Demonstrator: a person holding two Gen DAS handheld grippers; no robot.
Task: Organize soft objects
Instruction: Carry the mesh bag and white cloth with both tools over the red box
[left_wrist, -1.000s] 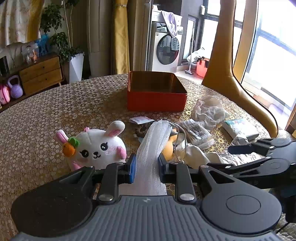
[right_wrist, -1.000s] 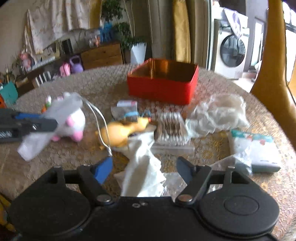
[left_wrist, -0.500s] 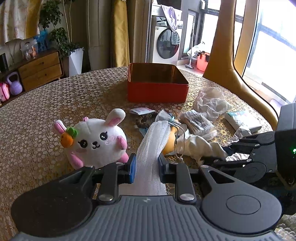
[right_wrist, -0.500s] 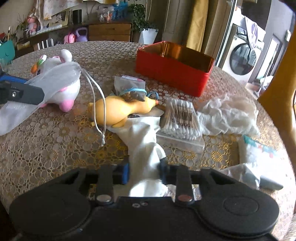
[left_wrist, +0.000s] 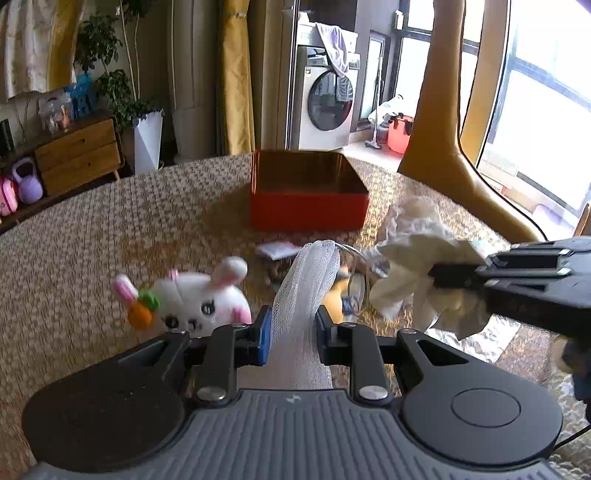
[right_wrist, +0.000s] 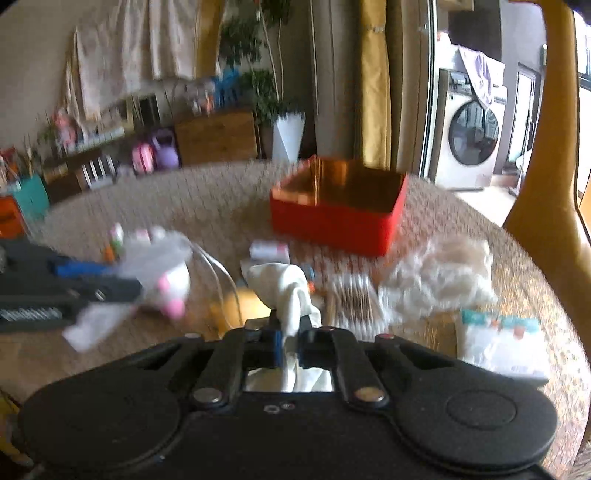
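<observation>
White mesh (left_wrist: 306, 295) stands clamped between the narrow jaws of the left gripper (left_wrist: 291, 328), its loose end rising in front of the camera with a thin cord looping off its top. The right gripper (right_wrist: 290, 334) has just been closing, and its jaws are pinched almost together on a white cloth (right_wrist: 286, 286), which bunches above the fingers; from the left wrist view the cloth (left_wrist: 417, 273) hangs off the table from the black fingers coming in from the right. A plush bunny (left_wrist: 199, 299) lies on the gold lace tablecloth (left_wrist: 110, 229) just left of the mesh. A yellow toy (right_wrist: 236, 302) sits behind the cloth, blurred. The red box (left_wrist: 308, 199) stands open farther back, near the table's middle. To the right lie a pack of cotton swabs (right_wrist: 351, 295), a crumpled white sheet (right_wrist: 443, 277) and a tissue pack (right_wrist: 498, 343).
</observation>
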